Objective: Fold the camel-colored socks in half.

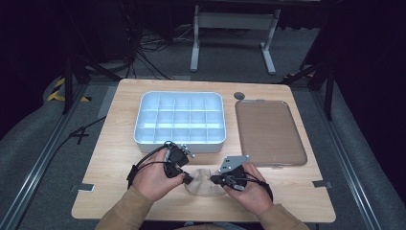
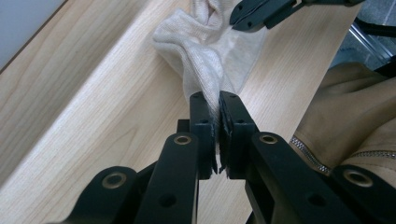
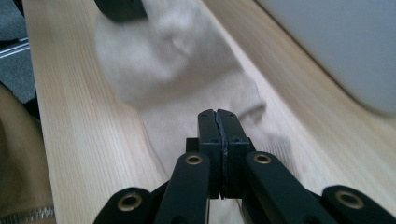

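Both hands enter from the near table edge, each in a tan sleeve and each holding a black two-jaw gripper over a beige sock [image 1: 205,182]. That sock lies on the wooden table [image 1: 119,143] close to the near edge, between the two hands and just in front of the white tray.

Left gripper [image 2: 215,105]: jaws nearly closed, clamped on a bunched fold of the sock, with the knit fabric pinched in the narrow slit between the pads. In the left gripper view the sock rises from the jaws in a gathered ridge toward the other gripper's black tip at the top of the picture.

Right gripper [image 3: 218,116]: jaws pressed together with no visible gap, the tips sitting over the flat near part of the sock. Whether any fabric is caught between them cannot be told. Beyond the tips the sock is lifted and blurred.

Seen from above, the right gripper carries its grey three-cornered plate [image 1: 233,163] on top, and black cable loops by the left hand [image 1: 152,179].

White compartment tray [image 1: 181,120]: a grid of small cells, standing mid-table. Beside it to the right lies a translucent brown lid [image 1: 269,132], flat on the table and apart from the tray.
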